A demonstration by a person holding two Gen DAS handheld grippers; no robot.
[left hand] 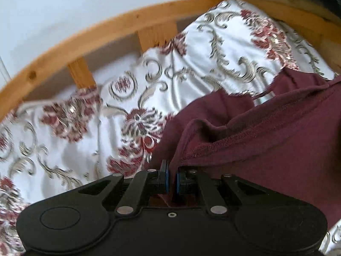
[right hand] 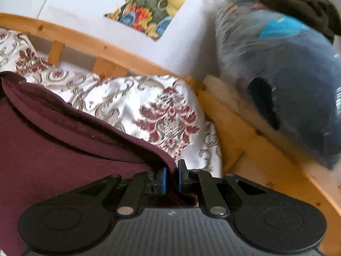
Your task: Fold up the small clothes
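The left gripper (left hand: pixel 171 176) is pinched tight on an edge of the maroon garment (left hand: pixel 277 140), with a fold of the fabric caught between its blue-padded fingers (left hand: pixel 166 179) and rising out of them toward the right side of the view. The right gripper (right hand: pixel 172 177) is likewise pressed together on the same maroon garment (right hand: pixel 53 145), its hem running up and to the left from between the 2 blue pads (right hand: pixel 164 180). The garment hangs and drapes from both grips over a white bedspread (left hand: pixel 70 149) printed with red flowers and grey scrolls, which covers the bed below; the cloth shows a thick, fleecy inner face and a folded-over edge. A wooden bed frame (left hand: pixel 89 32) with short upright slats curves along the far side of the bedspread, against a pale wall (left hand: pixel 42 12). In the right wrist view a colourful poster (right hand: pixel 149 6) is stuck on that wall, and a large blue bundle wrapped in clear plastic (right hand: pixel 277 81) sits beyond the corner of the frame, with a dark garment (right hand: pixel 298 2) lying on top of it. Both views are blurred.
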